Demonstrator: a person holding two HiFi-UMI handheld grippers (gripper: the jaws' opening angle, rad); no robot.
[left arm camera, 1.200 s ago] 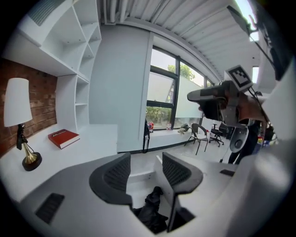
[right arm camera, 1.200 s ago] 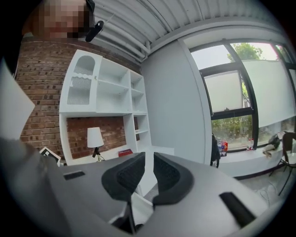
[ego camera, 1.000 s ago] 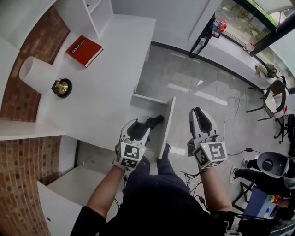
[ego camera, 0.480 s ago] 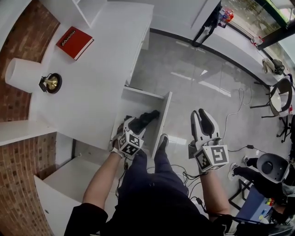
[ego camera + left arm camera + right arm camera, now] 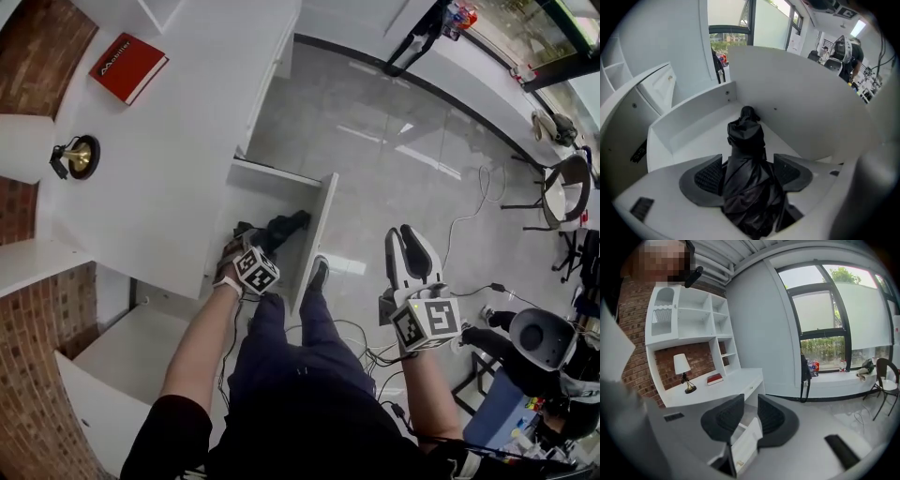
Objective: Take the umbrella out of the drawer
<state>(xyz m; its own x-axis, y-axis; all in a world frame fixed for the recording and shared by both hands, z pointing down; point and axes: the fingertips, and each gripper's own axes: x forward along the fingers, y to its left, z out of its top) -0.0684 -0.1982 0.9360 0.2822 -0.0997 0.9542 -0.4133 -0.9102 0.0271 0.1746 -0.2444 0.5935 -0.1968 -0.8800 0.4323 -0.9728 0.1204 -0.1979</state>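
A folded black umbrella (image 5: 747, 159) lies in the open white drawer (image 5: 693, 112) under the desk; in the head view the umbrella (image 5: 284, 226) shows against the drawer's front panel (image 5: 317, 234). My left gripper (image 5: 749, 173) points steeply down into the drawer, and its jaws have just been opening. They now stand wide with the umbrella's fabric between the pads (image 5: 708, 177). In the head view the left gripper (image 5: 246, 242) sits low inside the drawer. My right gripper (image 5: 410, 236) hangs over the floor right of the drawer. Its jaws (image 5: 751, 411) stand a narrow gap apart with nothing between them.
The white desk (image 5: 159, 159) carries a red book (image 5: 128, 66) and a brass lamp base (image 5: 75, 157). The person's legs stand close to the drawer front. Cables (image 5: 469, 225) trail on the grey floor, and a chair (image 5: 561, 192) stands at the far right.
My left gripper has dropped from the drawer's front edge down into the drawer and now straddles the umbrella. The right gripper has sunk a little.
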